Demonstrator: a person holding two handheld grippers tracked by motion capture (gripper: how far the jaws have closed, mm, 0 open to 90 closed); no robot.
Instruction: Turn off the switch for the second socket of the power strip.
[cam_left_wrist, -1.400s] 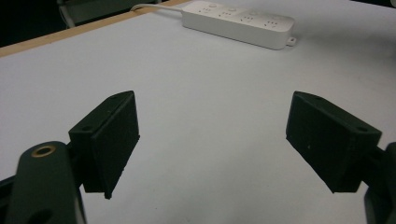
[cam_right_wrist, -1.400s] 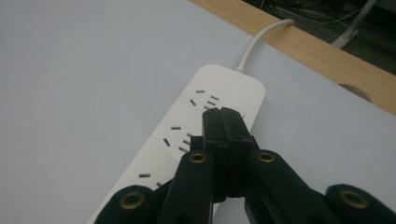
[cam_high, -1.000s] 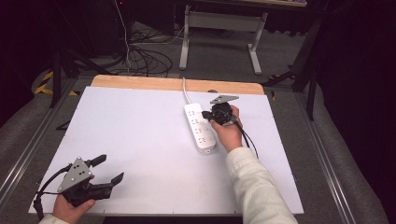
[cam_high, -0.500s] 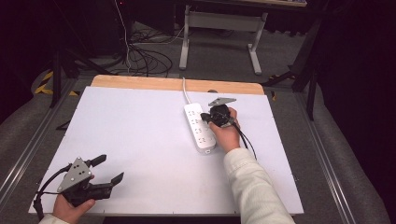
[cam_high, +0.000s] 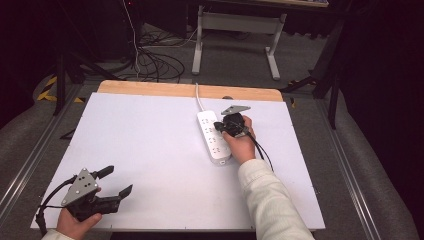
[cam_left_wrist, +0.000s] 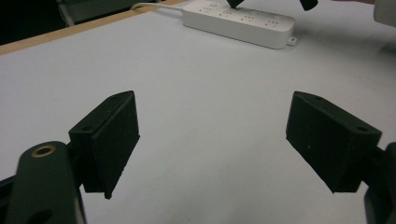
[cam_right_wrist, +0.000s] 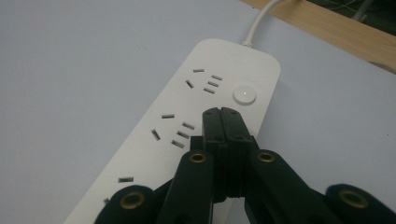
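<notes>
Power strip (cam_high: 213, 138), white, lies right of centre on the white table (cam_high: 150, 150) in the high view, its cord (cam_high: 199, 100) running to the far wooden edge; the right gripper (cam_high: 218, 126) sits over it, the left gripper (cam_high: 116, 181) near the front-left corner, jaws spread wide, holding nothing; the left gripper view shows both pads (cam_left_wrist: 114, 140) far apart above bare table; the right gripper view shows jaws pressed together, empty, just short of the strip's round button (cam_right_wrist: 244, 95).

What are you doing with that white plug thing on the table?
A person holds a gripper in each hand. The right gripper has its jaws pressed shut, and its tip hangs over the white power strip, close to the round button. I can't tell if it touches. The left gripper waits wide open near the table edge, holding nothing.
</notes>
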